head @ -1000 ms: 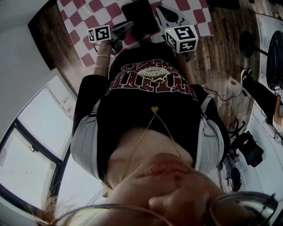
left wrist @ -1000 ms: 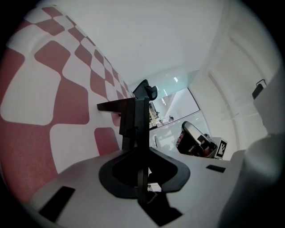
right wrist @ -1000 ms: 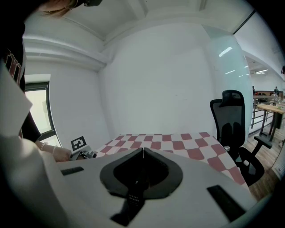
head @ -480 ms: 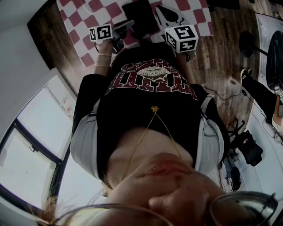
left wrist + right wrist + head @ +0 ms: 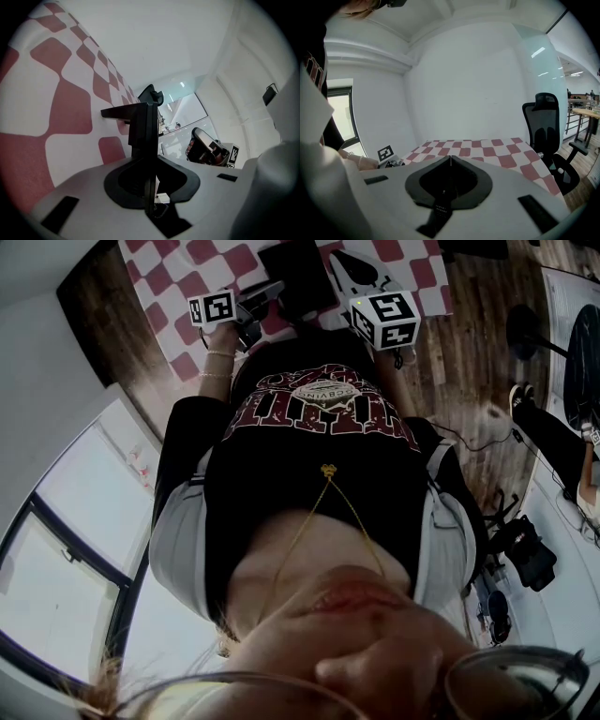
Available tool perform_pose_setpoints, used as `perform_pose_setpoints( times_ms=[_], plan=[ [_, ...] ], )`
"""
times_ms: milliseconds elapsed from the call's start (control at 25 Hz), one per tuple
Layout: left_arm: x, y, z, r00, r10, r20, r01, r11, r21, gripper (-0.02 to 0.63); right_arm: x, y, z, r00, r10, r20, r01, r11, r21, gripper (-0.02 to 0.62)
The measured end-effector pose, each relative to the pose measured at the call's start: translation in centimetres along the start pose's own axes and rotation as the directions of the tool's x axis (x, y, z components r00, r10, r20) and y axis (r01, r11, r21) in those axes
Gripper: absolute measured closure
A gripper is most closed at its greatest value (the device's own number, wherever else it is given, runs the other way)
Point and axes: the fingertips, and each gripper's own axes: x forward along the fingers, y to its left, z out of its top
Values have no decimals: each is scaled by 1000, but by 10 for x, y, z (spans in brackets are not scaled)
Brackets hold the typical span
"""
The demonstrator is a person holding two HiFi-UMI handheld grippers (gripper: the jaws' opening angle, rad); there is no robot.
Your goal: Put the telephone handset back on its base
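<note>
Jaws together, right gripper [image 5: 449,158]; overhead hidden

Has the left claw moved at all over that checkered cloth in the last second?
No. The left claw, clamped on a black slab, keeps its place against the checkered cloth.

Black slab-shaped telephone handset [image 5: 139,119]: edge-on, clamped in left claw [image 5: 147,154]. Black flat rectangular base [image 5: 298,276]: lying on checked desk [image 5: 164,263].

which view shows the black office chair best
The right gripper view: the black office chair stands beside the checkered table, with headrest, back, armrests and seat in plain sight. In the left gripper view only a dark rounded top, possibly its headrest, peeks from behind the jaws. The head view shows no chair clearly.
</note>
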Motion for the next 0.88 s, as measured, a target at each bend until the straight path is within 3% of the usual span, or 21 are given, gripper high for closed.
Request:
perform_pose_setpoints(
  times_ms=[880],
  plan=[
    [1, 5, -1, 995, -101, 18, 101, 995, 5, 528, 2, 1, -2, 1000, 5, -9, -5, 1000, 6, 574]
  ],
)
